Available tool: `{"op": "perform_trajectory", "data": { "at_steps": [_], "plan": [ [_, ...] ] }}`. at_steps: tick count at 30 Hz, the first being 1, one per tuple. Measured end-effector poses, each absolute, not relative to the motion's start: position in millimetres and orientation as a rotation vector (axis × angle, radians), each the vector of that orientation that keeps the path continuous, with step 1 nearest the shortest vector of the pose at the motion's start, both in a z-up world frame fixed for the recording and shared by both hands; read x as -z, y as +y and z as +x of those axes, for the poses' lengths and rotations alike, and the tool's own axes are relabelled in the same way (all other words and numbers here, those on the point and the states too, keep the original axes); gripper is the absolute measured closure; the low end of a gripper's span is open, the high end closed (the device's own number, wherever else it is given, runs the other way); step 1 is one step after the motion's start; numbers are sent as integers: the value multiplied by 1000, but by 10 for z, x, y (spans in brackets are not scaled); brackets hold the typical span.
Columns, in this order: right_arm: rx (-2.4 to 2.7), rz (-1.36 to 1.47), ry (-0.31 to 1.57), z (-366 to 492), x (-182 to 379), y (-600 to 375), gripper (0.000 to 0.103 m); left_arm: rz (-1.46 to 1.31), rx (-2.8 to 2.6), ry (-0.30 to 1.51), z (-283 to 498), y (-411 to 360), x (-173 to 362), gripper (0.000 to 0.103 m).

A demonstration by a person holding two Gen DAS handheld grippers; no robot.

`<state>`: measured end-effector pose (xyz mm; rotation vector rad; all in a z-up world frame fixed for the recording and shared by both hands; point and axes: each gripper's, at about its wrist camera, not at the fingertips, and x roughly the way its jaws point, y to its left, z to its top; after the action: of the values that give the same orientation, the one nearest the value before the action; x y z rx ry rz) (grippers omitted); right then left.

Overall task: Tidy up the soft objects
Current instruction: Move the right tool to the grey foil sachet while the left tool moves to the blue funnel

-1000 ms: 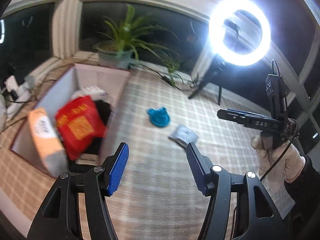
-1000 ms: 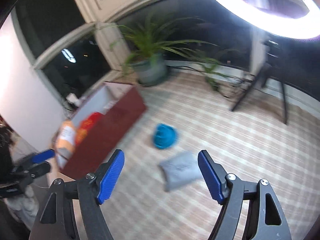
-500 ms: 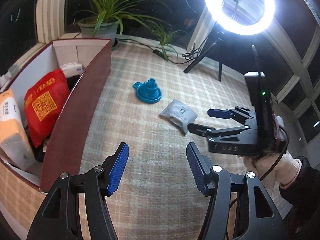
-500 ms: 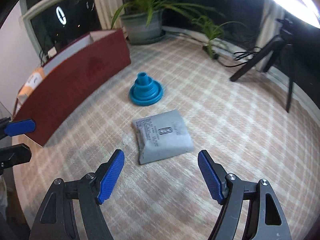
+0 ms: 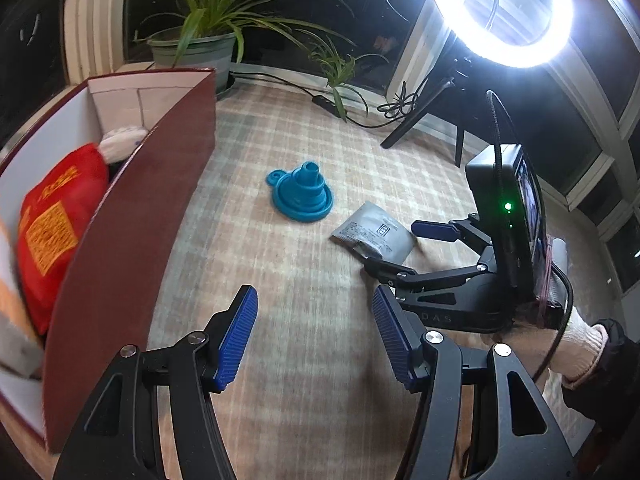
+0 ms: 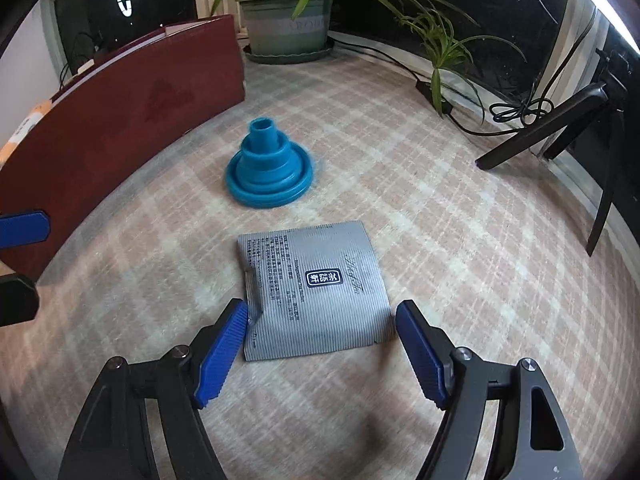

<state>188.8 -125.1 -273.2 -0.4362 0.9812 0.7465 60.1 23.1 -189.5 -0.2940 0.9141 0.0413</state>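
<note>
The worktop (image 6: 460, 240), covered in a checked cloth, is carrying everything. The dark red box (image 5: 132, 216) is standing along its left edge, open at the top, and is holding a red packet (image 5: 52, 232) with yellow print, a white soft item (image 5: 120, 138) behind that, and an orange-and-white pack (image 6: 24, 128) at its near end. A potted plant (image 6: 288, 20) is sitting at the far edge, beside the box's far corner. A ring light (image 5: 500, 8) on a tripod is shining at the far right edge.

The blue collapsible funnel (image 6: 270, 168) is resting wide end down near the middle of the worktop, close to the box wall. The grey foil pouch (image 6: 316, 292) is lying flat just nearer than the funnel, apart from it.

The right claw (image 6: 320, 344), in a gloved hand (image 5: 576, 344), is hovering open with its blue pads either side of the pouch's near end; the left pad looks level with the pouch edge, and contact cannot be told. The left claw (image 5: 312, 340) is standing open and empty over bare cloth beside the box.
</note>
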Motion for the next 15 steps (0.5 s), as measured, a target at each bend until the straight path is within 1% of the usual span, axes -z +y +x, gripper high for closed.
{"op": "perform_trajectory", "data": {
  "at_steps": [6, 8, 10, 15],
  "plan": [
    [-741, -400, 988, 2116, 2755, -1287, 27, -288, -53, 898, 865, 189, 1944, 44],
    [-737, -397, 985, 2185, 2763, -1303, 23, -282, -64, 894, 971, 173, 1976, 44],
    [-726, -381, 985, 2266, 2772, -1338, 22, -283, -72, 896, 1068, 167, 2017, 44],
    [-764, -345, 993, 2385, 2758, -1394, 22, -292, -84, 907, 1276, 171, 2119, 44]
  ]
}}
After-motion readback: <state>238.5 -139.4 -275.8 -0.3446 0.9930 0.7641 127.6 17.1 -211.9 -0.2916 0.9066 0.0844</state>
